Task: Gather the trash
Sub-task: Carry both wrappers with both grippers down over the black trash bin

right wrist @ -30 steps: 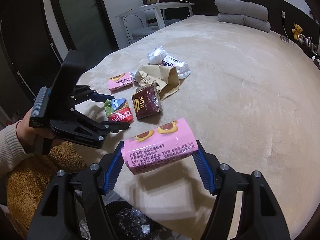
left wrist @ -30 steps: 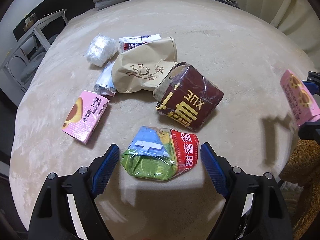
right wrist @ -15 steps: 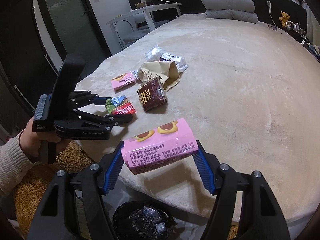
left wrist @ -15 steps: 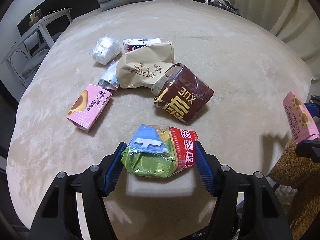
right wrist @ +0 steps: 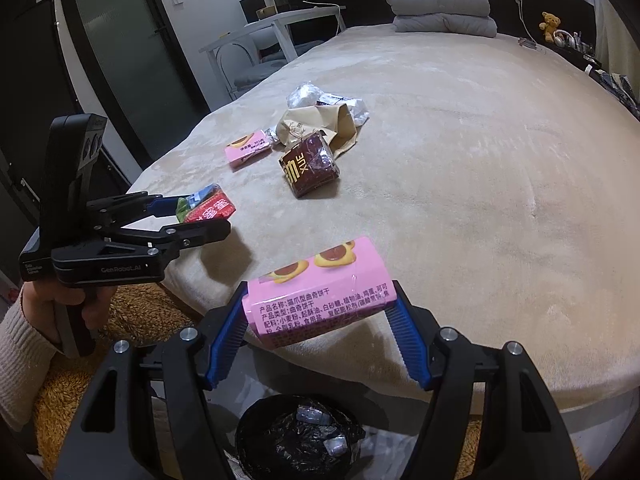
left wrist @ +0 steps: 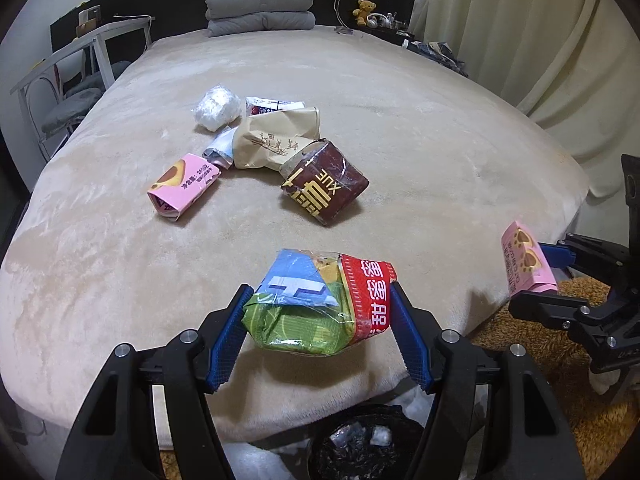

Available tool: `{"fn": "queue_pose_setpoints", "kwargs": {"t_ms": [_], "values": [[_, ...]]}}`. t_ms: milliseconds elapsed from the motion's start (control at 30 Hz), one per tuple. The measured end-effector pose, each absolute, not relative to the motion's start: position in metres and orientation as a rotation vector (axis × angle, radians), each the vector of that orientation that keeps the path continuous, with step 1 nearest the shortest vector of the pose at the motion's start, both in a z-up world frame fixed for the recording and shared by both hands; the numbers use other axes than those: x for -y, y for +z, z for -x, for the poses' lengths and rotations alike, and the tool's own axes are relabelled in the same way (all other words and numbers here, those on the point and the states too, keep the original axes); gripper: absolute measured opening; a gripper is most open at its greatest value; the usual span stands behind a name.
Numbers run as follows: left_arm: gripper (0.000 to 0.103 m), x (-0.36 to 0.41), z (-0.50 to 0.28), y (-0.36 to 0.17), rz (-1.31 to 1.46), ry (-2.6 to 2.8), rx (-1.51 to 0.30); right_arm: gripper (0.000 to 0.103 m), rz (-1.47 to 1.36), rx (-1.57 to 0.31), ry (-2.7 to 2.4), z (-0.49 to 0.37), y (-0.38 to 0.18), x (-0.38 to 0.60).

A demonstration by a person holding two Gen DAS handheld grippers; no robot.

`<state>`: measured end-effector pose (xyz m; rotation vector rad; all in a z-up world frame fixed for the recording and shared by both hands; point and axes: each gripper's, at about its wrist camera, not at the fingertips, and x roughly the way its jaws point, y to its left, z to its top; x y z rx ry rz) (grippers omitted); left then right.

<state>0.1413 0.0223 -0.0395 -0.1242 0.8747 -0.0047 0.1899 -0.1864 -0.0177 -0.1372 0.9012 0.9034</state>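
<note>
My left gripper (left wrist: 320, 308) is shut on a crumpled green, blue and red snack bag (left wrist: 320, 304) and holds it above the bed's near edge; it also shows in the right wrist view (right wrist: 206, 209). My right gripper (right wrist: 320, 308) is shut on a pink cookie box (right wrist: 320, 292), held over the bed edge above the bin; it also shows in the left wrist view (left wrist: 526, 260). A black-lined trash bin (right wrist: 298, 436) stands on the floor below, also in the left wrist view (left wrist: 362, 444).
On the beige bed (left wrist: 420, 140) lie a second pink box (left wrist: 182, 186), a dark red bag (left wrist: 324, 188), a tan paper bag (left wrist: 276, 140), a white wad (left wrist: 216, 108) and wrappers. A brown shaggy rug (right wrist: 132, 312) covers the floor.
My left gripper has closed on the snack bag, lifted it and drawn it back to the bed edge. My right gripper with the pink box has pulled back over the bin.
</note>
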Motion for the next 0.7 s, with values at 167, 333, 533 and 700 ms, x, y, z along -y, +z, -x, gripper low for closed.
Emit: {"fn": "queue_pose_setpoints", "kwargs": {"t_ms": [167,333,533,700], "values": [[0.066,-0.019,-0.116,-0.039,0.176,-0.017,-0.852,0.067,0.118,-0.912,0.91,-0.176,-0.02,0.191],[0.066,-0.018,-0.093,-0.042,0.238,-0.02,-0.839,0.067,0.108,-0.921,0.918,-0.162,-0.022,0.193],[0.066,-0.012,-0.071,-0.047,0.271,-0.025,-0.837,0.067,0.097,-0.945,0.904,-0.15,-0.028,0.195],[0.066,-0.005,-0.057,-0.054,0.281,-0.031,-0.854,0.067,0.06,-0.962,0.882,-0.142,-0.03,0.204]]}}
